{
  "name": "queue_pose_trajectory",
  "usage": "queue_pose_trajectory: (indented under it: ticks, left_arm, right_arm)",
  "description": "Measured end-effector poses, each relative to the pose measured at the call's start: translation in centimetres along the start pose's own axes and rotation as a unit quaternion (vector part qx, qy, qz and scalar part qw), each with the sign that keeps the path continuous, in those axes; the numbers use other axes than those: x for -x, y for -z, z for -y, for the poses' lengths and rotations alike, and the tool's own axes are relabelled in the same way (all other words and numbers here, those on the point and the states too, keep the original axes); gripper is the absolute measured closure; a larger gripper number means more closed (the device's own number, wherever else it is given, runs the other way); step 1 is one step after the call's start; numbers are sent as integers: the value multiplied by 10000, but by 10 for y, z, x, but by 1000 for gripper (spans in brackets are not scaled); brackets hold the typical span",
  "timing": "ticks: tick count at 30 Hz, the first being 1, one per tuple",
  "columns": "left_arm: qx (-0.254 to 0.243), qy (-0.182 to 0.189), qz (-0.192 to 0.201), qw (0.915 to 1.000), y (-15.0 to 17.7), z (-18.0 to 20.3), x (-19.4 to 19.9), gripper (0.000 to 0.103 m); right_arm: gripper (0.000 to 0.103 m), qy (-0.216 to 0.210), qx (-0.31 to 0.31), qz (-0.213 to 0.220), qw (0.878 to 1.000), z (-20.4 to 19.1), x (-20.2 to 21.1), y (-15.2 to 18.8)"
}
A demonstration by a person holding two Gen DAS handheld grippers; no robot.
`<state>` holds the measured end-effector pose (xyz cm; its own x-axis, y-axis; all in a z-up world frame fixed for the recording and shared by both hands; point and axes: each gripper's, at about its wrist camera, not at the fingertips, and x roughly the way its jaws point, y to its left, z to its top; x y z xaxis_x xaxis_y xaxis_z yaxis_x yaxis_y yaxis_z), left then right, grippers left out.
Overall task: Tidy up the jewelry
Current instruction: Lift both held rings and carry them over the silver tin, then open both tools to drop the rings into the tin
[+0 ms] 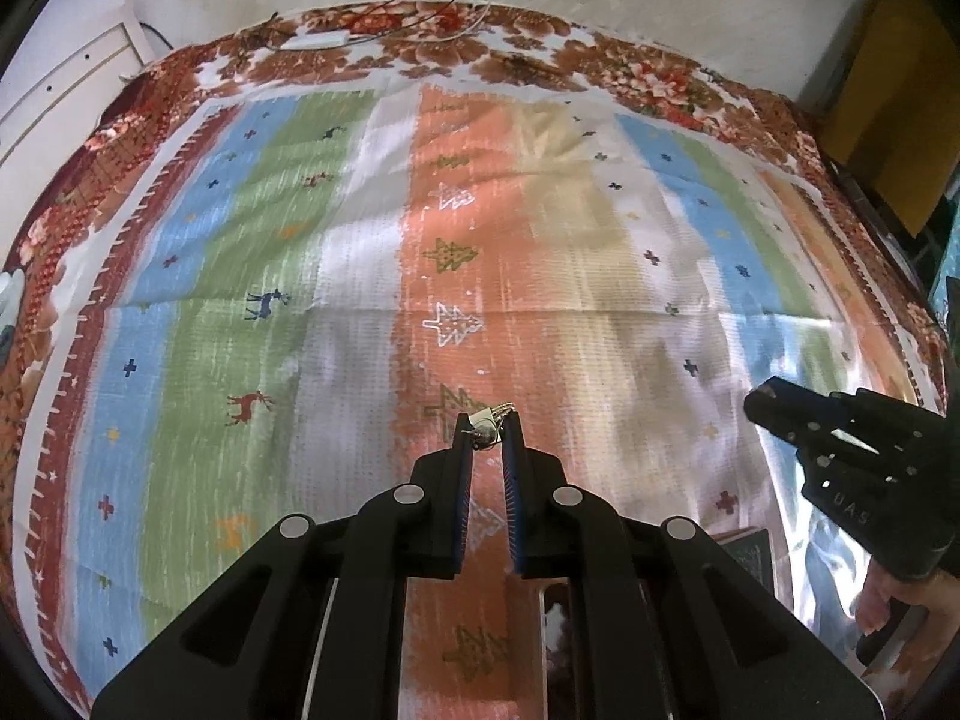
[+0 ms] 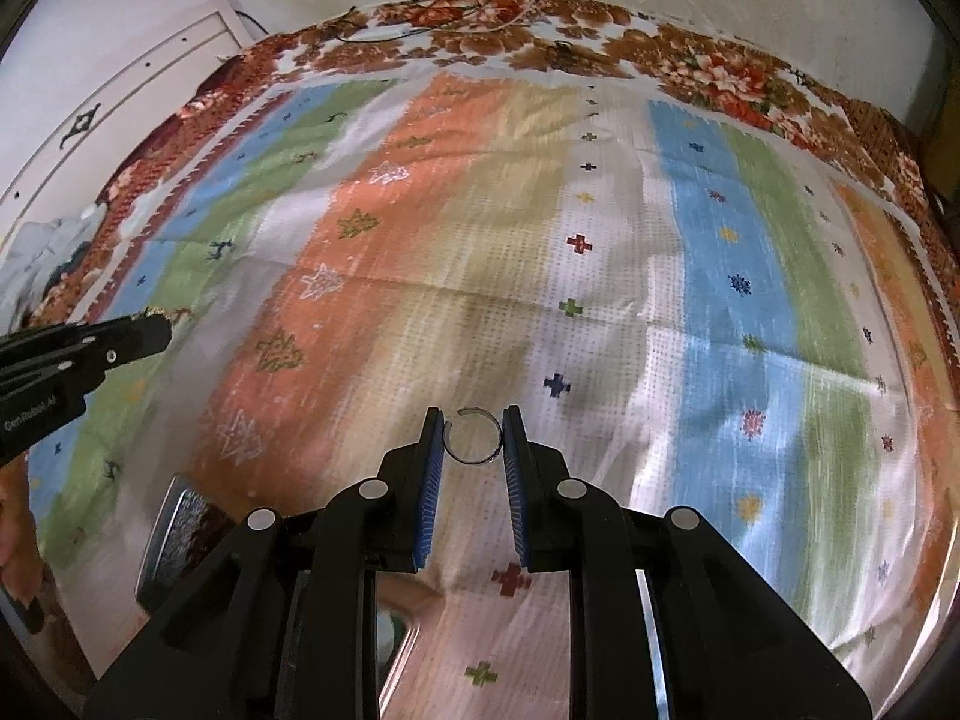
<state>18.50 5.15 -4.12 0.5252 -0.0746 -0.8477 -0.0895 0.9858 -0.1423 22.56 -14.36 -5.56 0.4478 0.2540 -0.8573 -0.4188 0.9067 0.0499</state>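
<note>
My left gripper (image 1: 487, 427) is shut on a small silver piece of jewelry (image 1: 487, 423) pinched at its fingertips, above the orange stripe of the cloth (image 1: 456, 276). My right gripper (image 2: 474, 435) is shut on a thin open silver ring (image 2: 473, 435), held across its width between the blue pads, above the cloth (image 2: 600, 300). The right gripper also shows at the right edge of the left wrist view (image 1: 780, 414). The left gripper shows at the left edge of the right wrist view (image 2: 144, 333). A dark jewelry box (image 2: 174, 528) lies low on the left, partly hidden behind my fingers.
A striped cloth with tree and deer prints covers a floral bedspread (image 1: 540, 54). Cables (image 1: 384, 18) lie at the far edge by the white wall. A corner of the dark box (image 1: 750, 552) shows under the right gripper. A white cabinet (image 2: 120, 90) stands at the far left.
</note>
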Motion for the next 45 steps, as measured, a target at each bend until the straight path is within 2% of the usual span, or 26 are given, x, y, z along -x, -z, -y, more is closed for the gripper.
queue_pose_trajectory:
  ticks: [12,28,43,45]
  left_arm:
    - [-124,168,197,9996,25,16,30,94]
    - [-262,291,339,9987,51,28,54,93]
    - [-443,428,204,9979,64,41,55,93]
    - [-435,411,150,9981,65,40,53,90]
  right_arm:
    - [83,-190,-24,272,9994,-7,36,20]
    - [83,-465,228,386,9979,-30,59,46]
    - [83,-746,281,283,9964,-42,64,64]
    - [82,-770,289,241,9963,-43,62,65]
